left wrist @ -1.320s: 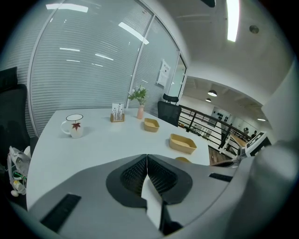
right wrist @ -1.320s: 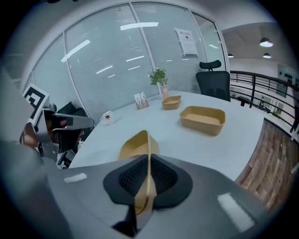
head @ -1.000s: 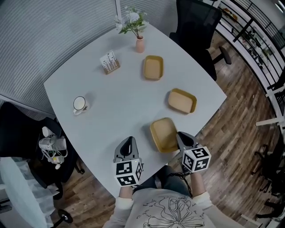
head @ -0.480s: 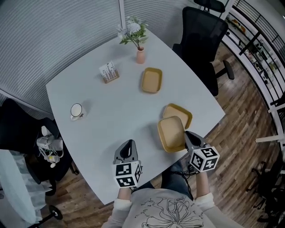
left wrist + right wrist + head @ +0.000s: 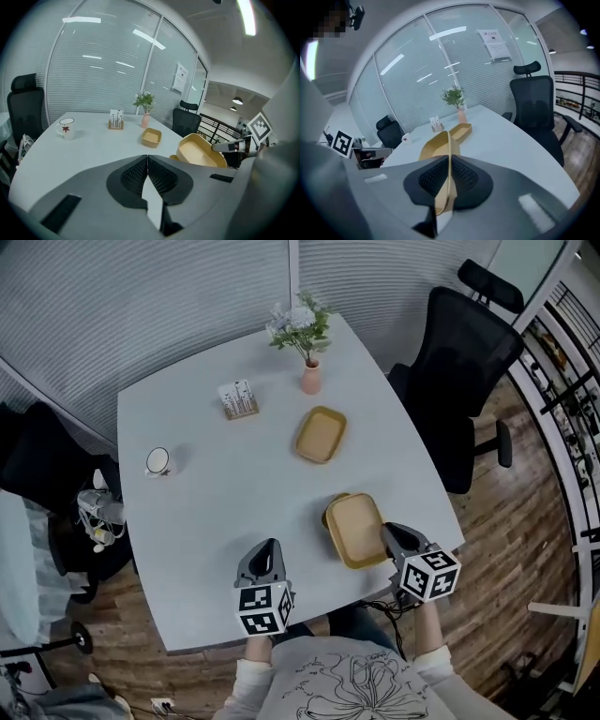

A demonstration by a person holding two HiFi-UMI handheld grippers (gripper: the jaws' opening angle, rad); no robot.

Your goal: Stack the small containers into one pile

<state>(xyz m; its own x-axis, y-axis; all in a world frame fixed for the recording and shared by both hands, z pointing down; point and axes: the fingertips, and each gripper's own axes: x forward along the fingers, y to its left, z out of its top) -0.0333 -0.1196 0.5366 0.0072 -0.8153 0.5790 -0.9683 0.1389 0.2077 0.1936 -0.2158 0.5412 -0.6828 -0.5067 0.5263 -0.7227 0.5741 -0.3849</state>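
A yellow container (image 5: 354, 530) is clamped by its rim in the right gripper (image 5: 388, 537) and tilted over a second container (image 5: 331, 508) on the table (image 5: 216, 512). A third container (image 5: 321, 434) is seen nearer the vase (image 5: 310, 381). The left gripper (image 5: 267, 554) is closed, with nothing held

Tan container (image 5: 354, 531) (tilted) perhaps over another (image 5: 334, 501)

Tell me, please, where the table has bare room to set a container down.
The widest bare patch of the table lies between the mug, the far container and the left gripper. The right front is crowded: the right gripper holds the lifted container over the near container.
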